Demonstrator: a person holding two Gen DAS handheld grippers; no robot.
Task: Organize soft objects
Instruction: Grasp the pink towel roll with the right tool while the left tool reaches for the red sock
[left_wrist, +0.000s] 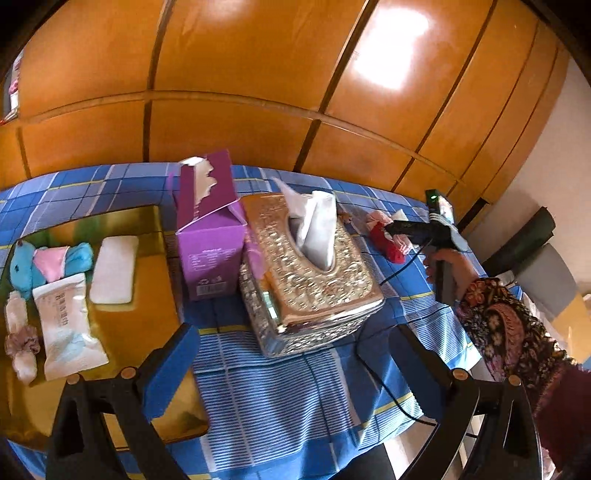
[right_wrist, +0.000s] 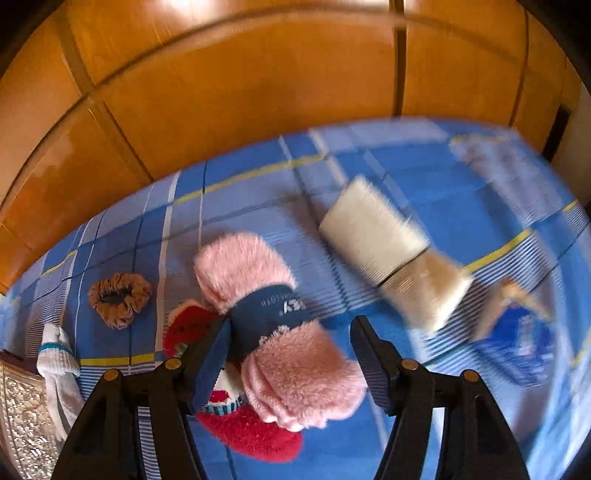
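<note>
- Right view, closest in: my right gripper (right_wrist: 291, 354) jaws stand apart astride the pink fluffy sock bundle (right_wrist: 273, 332); left pad is at its navy band, right pad clear of the fluff. Nothing clamped.
- Bundle lies on the blue plaid cloth (right_wrist: 424, 166) of the counter, on top of a red sock (right_wrist: 255, 435).
- Only this view shows: brown scrunchie (right_wrist: 120, 300) left of the bundle, white sock (right_wrist: 59, 365) further left, cream folded towel (right_wrist: 391, 251) to the right, a blurred blue item (right_wrist: 517, 343) far right.
- Left view: my left gripper (left_wrist: 295, 365) jaws released, empty, over the cloth in front of the silver tissue box (left_wrist: 310, 273).
- Only this view shows: gold tray (left_wrist: 147, 229) at left holding a blue plush toy (left_wrist: 22, 266), a white packet (left_wrist: 70, 328), a white pad (left_wrist: 114, 269) and pale scrunchies (left_wrist: 20, 339); purple carton (left_wrist: 210, 229) touching the tissue box.
- Left view also shows my right hand (left_wrist: 450, 266) in a patterned sleeve (left_wrist: 513, 332), its gripper on the pink/red socks at far right.
</note>
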